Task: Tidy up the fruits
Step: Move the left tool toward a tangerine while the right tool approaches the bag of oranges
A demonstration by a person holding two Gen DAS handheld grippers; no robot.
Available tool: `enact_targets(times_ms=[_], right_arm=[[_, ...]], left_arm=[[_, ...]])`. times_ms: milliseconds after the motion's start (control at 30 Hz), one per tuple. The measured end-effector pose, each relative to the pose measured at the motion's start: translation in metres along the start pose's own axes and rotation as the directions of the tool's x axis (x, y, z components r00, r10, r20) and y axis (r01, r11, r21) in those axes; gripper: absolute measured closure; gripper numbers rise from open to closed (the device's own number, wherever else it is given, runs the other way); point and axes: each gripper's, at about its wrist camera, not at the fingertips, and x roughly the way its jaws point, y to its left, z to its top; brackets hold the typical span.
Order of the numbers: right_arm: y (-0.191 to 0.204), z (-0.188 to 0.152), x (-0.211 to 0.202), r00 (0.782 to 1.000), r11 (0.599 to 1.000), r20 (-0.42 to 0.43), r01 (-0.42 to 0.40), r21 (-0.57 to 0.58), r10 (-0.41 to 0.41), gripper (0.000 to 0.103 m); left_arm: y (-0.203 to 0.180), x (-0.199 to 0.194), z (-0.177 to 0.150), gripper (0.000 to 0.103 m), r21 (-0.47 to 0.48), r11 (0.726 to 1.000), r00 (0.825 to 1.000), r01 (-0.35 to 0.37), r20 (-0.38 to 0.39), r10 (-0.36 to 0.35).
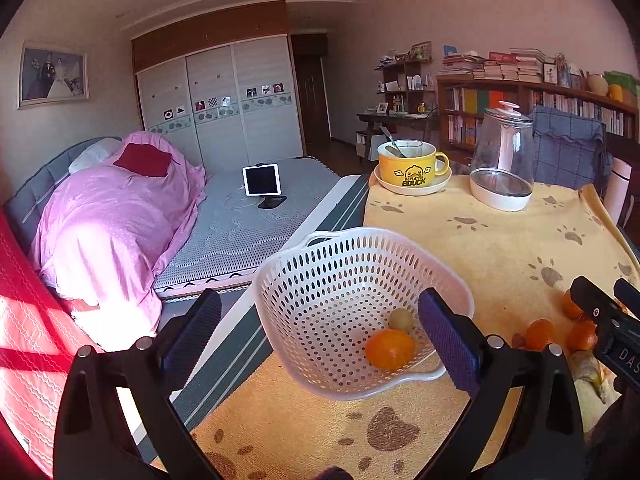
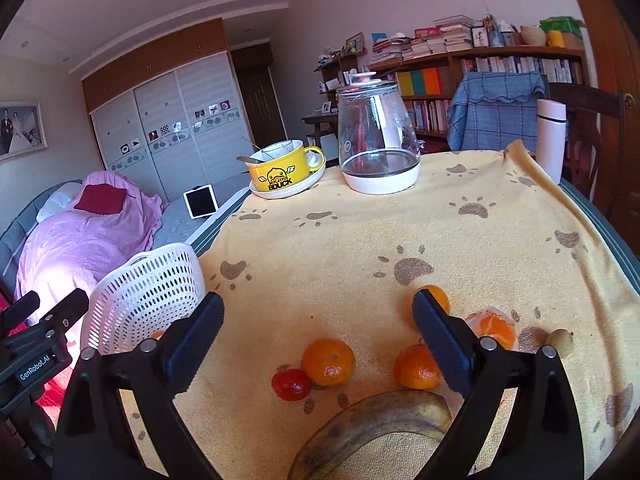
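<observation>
A white perforated basket [image 1: 320, 280] sits tilted at the table's left edge and holds an orange [image 1: 390, 349] and a small greenish fruit [image 1: 401, 319]. My left gripper [image 1: 320, 336] is open, its fingers spread wide just in front of the basket with nothing gripped. My right gripper [image 2: 320, 340] is open over loose fruit on the yellow cloth. An orange [image 2: 328, 362] and a small red fruit [image 2: 291, 384] lie between its fingers. A second orange [image 2: 416, 366], a third [image 2: 438, 296], a peeled orange [image 2: 494, 330], a small brownish fruit [image 2: 560, 342] and a banana [image 2: 372, 428] lie nearby.
A yellow mug on a saucer [image 2: 282, 178], a glass kettle [image 2: 376, 140] and a pink flask [image 2: 551, 140] stand at the far side of the table. A bed [image 1: 120, 216] lies beyond the table's left edge. A chair and bookshelves stand behind.
</observation>
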Motion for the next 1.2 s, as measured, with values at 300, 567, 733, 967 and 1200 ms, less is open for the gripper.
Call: enact_targets(times_ms=[300,567,733,967,1200], right_arm=[[-0.024,-0.002,-0.008,0.996,0.996,0.013,0.084,0.021,-0.085,0.009],[-0.047,-0.009,-0.014,0.992,0.992,-0.015,0.126,0.031,-0.125,0.009],[-0.064,-0.018,-0.023,0.988,0.988,-0.041,0.149,0.041,-0.147,0.009],[-0.08,-0.021,-0.02,0.987,0.986,-0.092,0.143,0.09,-0.134,0.009],[-0.076,-0.016,0.011,0.974,0.988,-0.171,0.153,0.034,-0.145,0.009]], left_arm=[[-0.011,0.0,-0.004,0.003,0.03,0.999,1.0,0.016,-0.006,-0.015],[-0.017,0.0,-0.006,0.003,0.047,0.999,1.0,0.027,-0.01,-0.027],[-0.019,0.0,-0.007,0.003,0.053,0.998,1.0,0.028,-0.015,-0.027],[-0.025,-0.002,-0.008,0.003,0.069,0.997,0.999,0.036,-0.015,-0.035],[-0.026,-0.001,-0.009,0.003,0.07,0.997,0.999,0.041,-0.018,-0.04]])
